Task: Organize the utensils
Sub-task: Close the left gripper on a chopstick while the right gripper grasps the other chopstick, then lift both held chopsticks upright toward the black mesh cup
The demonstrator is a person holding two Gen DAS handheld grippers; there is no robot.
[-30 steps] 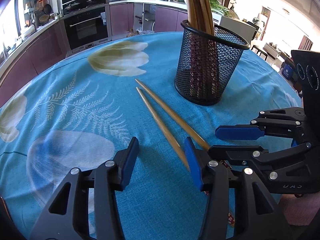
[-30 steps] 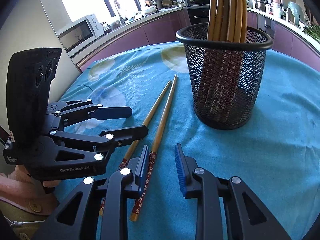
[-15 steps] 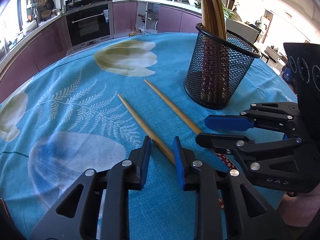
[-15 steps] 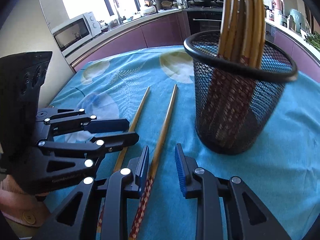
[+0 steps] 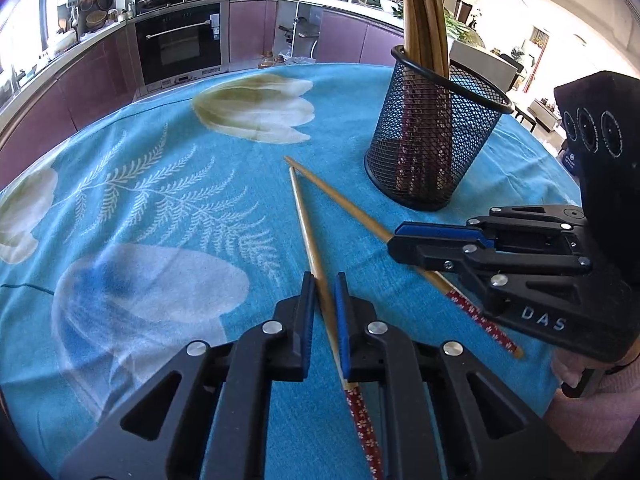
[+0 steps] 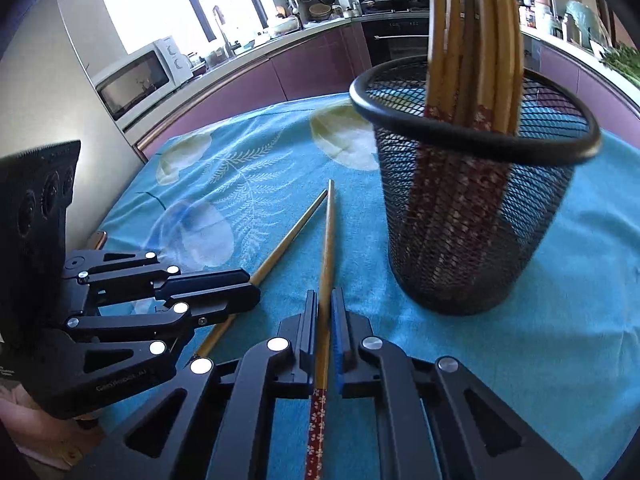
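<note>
Chopsticks, loose pair: two bamboo sticks with red flower-patterned butt ends lie on the tablecloth, just beside the mesh holder; their thin tips nearly meet and the butts spread apart toward the cameras.
Chopstick, left one: runs from the joined tips straight back between the fingers of the left gripper; its red end shows below the pads.
Chopstick, right one: runs back between the fingers of the right gripper; its red end shows below the pads.
Left gripper: jaws drawn nearly together on the left one, blue pads on both sides of the shaft; the stick lies against the right pad, and a thin gap shows at the left pad.
Right gripper: jaws fully drawn in, both pads clamped on the shaft of the right one.
Relative position: the two grippers sit side by side, near each other but not touching, each pointing down at the cloth.
Mesh holder: black wire cup, upright on the cloth, to the right of the loose pair.
Holder contents: a bundle of matching chopsticks stands inside, red ends down, plain ends rising above the rim.
Tablecloth: turquoise, printed with pale flowers and fern fronds.
Surroundings: kitchen with purple cabinet fronts, a built-in oven and a microwave.
Person: a pink sleeve shows under the right gripper.
</note>
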